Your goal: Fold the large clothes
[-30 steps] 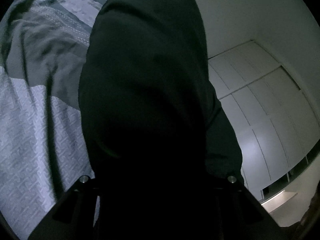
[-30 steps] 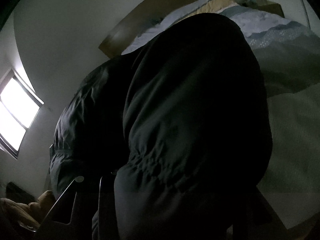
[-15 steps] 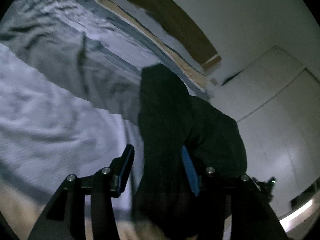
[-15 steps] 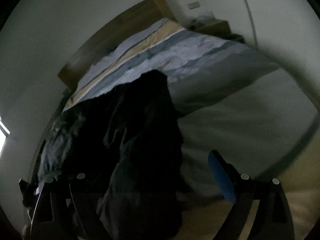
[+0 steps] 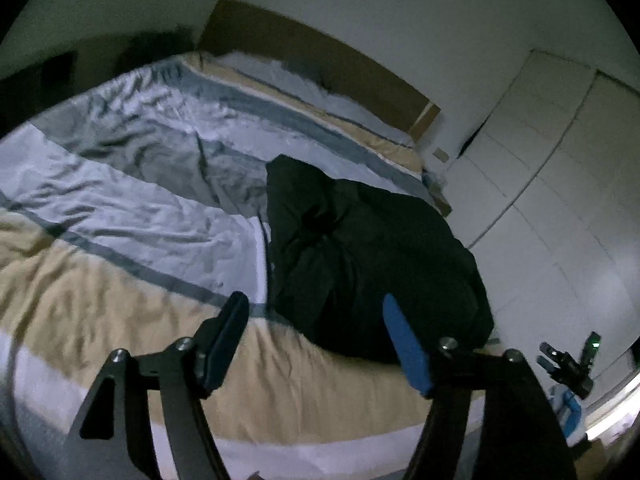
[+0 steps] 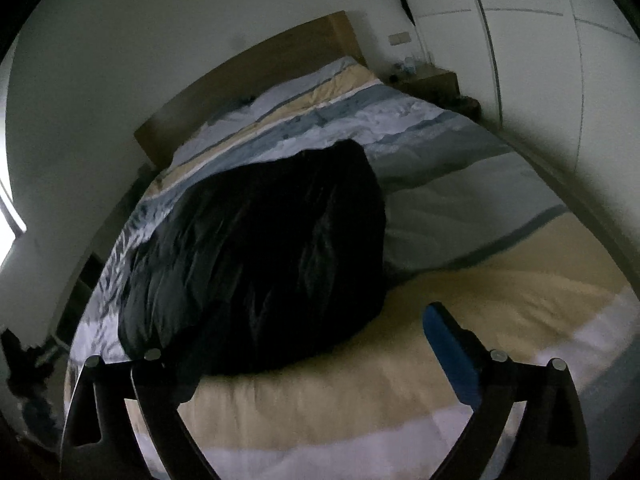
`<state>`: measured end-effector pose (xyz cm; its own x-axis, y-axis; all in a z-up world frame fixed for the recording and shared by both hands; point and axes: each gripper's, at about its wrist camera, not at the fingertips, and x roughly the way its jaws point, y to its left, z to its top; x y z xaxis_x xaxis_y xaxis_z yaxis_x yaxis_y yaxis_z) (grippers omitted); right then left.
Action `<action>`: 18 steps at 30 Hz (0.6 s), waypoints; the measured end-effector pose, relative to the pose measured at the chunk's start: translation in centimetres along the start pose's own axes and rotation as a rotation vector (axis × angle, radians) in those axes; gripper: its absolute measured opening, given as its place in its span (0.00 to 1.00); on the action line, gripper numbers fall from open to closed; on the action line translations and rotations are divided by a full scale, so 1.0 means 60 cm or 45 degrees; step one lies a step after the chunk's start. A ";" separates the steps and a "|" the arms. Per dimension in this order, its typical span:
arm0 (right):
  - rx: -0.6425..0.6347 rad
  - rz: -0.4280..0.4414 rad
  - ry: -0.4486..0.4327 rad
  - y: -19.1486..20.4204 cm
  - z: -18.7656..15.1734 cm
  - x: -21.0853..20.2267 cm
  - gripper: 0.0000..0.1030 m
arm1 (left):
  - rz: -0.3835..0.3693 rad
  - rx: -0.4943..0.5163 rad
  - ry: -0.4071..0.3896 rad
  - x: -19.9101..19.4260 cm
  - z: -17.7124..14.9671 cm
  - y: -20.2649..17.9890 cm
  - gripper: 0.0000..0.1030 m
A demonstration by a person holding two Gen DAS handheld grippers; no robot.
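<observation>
A: In the left wrist view, what is hard to make out?

B: The room is dim and the dark garment (image 5: 360, 264) reads as 1 black mass; its folds, sleeves and collar cannot be told apart. Its near edge is cut off behind the right-hand finger of the left gripper (image 5: 316, 332). That gripper's jaws have just been opening; they stand wide apart with nothing between the pads, clear of the cloth.

A: And around it?

B: The garment lies on the striped duvet (image 5: 120, 216) toward the bed's right side, with the wooden headboard (image 5: 320, 60) beyond and white wardrobe doors (image 5: 560, 184) at the right. A dark device with a green light (image 5: 576, 364) shows at the lower right, too blurred to name. The garment's long axis runs from the foot of the bed toward the headboard.

A: The right wrist view?

B: The right gripper (image 6: 288, 344) has also just been opening; it is spread very wide and holds nothing. Its left finger is lost against the black cloth. The garment (image 6: 260, 272) is a bulky heap on the bed's left half, its long axis slanting up toward the headboard (image 6: 248, 80). A nightstand (image 6: 428, 80) with small, unclear items stands beside the bed.
</observation>
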<state>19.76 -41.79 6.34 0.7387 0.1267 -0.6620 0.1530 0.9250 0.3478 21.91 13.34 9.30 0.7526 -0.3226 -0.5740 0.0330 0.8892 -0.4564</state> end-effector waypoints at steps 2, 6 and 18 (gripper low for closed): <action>-0.020 -0.027 -0.007 0.009 -0.031 -0.022 1.00 | 0.083 0.047 -0.024 -0.036 -0.028 -0.022 0.69; -0.097 -0.093 -0.036 0.027 -0.098 -0.075 1.00 | 0.229 0.125 -0.032 -0.080 -0.084 -0.064 0.72; -0.343 -0.178 -0.156 0.086 -0.227 -0.207 1.00 | 0.348 0.244 -0.140 -0.187 -0.254 -0.187 0.72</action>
<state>2.44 -33.71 7.31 0.7990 -0.0369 -0.6002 0.0914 0.9940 0.0606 3.04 2.02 10.52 0.8167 -0.0362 -0.5759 -0.0646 0.9860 -0.1536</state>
